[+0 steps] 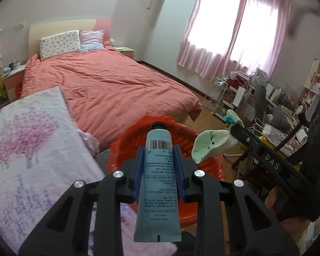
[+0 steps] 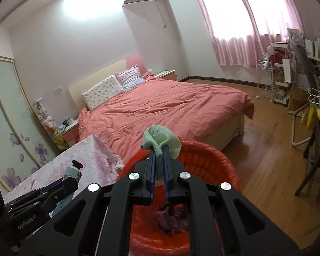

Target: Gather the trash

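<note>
Both over the red bin [image 2: 213,166] near the bed's foot, L gripper [image 1: 159,155] pinching blue tube [image 1: 159,170], R gripper [image 2: 159,155] clamped narrow on green cloth [image 2: 162,138]; releasing early/off-centre could drop either onto the floor beside the rim.

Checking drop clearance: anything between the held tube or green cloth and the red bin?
Nothing visible. The blue tube in the left tool and the green cloth in the right tool are both over the open red bin.
</note>
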`<state>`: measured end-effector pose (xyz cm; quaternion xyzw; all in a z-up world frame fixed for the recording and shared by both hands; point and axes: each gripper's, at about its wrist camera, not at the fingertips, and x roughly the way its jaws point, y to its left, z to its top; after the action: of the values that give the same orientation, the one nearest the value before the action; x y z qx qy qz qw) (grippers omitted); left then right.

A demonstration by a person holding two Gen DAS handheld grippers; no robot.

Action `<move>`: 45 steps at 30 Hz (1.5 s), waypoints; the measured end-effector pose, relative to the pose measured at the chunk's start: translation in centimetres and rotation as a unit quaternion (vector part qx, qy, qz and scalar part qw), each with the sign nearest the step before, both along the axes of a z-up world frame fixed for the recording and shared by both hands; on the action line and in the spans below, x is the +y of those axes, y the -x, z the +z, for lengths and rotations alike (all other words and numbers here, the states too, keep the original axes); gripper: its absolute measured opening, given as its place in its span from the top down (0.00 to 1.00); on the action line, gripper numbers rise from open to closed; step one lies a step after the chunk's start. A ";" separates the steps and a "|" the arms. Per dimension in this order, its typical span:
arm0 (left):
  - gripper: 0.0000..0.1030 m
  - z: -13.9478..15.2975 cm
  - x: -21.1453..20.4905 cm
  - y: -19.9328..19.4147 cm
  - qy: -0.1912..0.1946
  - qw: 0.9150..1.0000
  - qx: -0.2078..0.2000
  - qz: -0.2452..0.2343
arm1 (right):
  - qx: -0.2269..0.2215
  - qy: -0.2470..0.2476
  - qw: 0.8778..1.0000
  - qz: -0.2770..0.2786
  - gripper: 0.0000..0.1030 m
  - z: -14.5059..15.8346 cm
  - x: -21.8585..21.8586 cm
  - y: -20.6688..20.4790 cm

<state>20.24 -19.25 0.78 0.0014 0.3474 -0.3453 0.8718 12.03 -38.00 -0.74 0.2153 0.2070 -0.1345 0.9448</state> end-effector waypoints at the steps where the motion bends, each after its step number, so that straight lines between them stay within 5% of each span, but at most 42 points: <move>1: 0.73 -0.3 -0.6 -0.2 -0.001 1.000 0.003 -0.002 | 0.004 0.001 1.000 -0.002 0.93 -0.2 -0.4 -0.2; 6: 0.72 -2.1 -2.4 -1.4 -0.012 1.000 0.017 -0.003 | 0.017 -0.016 1.000 0.009 0.91 -1.1 -1.5 -1.1; 9: 0.61 -2.7 -2.7 -1.9 -0.020 1.000 0.023 0.005 | 0.024 -0.040 0.999 0.018 0.73 -1.9 -2.4 -1.5; 15: 0.58 -3.9 -0.8 -3.1 -0.040 0.998 0.034 0.040 | 0.036 -0.049 0.998 0.020 0.62 -2.7 -2.5 -0.9; 26: 0.34 -1.1 7.5 0.9 -0.048 0.993 -0.029 0.106 | -0.008 0.043 0.999 -0.003 0.13 0.9 1.9 3.7; 33: 0.08 0.7 13.6 5.4 -0.047 0.981 -0.066 0.176 | -0.027 0.102 0.994 -0.031 0.02 2.3 5.8 6.5; 37: 0.04 1.1 16.7 8.5 -0.061 0.967 -0.086 0.233 | -0.031 0.154 0.985 -0.066 0.02 2.4 8.4 8.3; 45: 0.04 1.0 20.1 13.8 -0.088 0.939 -0.119 0.309 | -0.026 0.219 0.975 -0.034 0.02 2.0 12.2 11.4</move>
<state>6.46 0.80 1.75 0.0122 0.2533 -0.0241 0.9670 0.68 -25.77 1.27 0.0133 0.1404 -0.2033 0.9689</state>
